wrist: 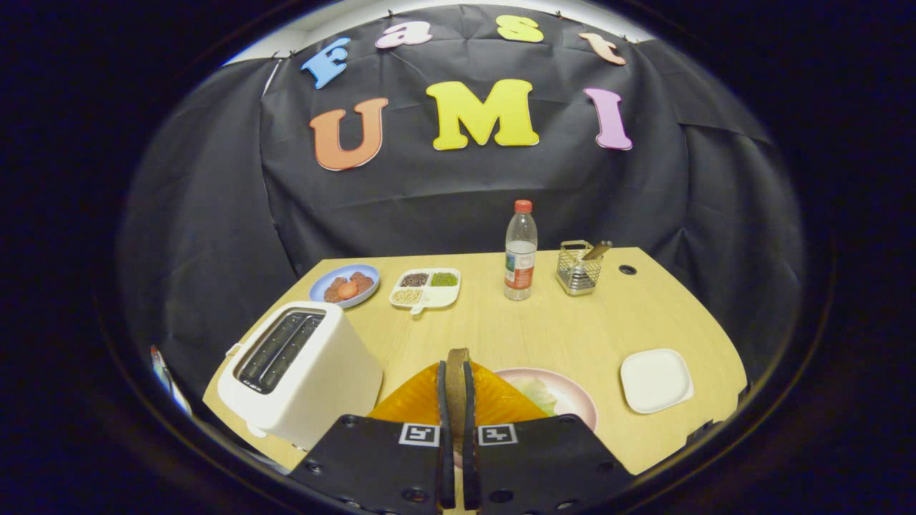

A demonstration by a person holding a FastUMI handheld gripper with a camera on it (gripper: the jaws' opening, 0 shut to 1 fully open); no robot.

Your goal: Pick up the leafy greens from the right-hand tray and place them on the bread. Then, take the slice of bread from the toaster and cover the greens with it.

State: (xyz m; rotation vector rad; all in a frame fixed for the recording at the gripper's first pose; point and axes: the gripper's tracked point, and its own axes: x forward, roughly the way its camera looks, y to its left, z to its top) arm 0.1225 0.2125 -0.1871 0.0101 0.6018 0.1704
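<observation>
The tool [456, 400] pinches the bread slice [457, 372] upright on edge between its fingers, directly over the orange plate [411, 400], with the greens [533, 392] just right on the pink plate [572, 397].

Pale wood table [544, 336]. White toaster [300, 372], dark slots. Brown-crusted bread slice [458, 386] edge-on between the fingers of the gripper [458, 400]. Orange ribbed plate [422, 400]. Pink-rimmed plate [572, 400] with pale green leafy greens [537, 393]. Plain white square tray [655, 380]. Blue plate [345, 284], reddish-brown food. White divided dish [426, 289]: dark, green, beige fillings. Clear bottle [520, 250], red cap, red-and-white label. Silver wire basket [578, 268].
</observation>
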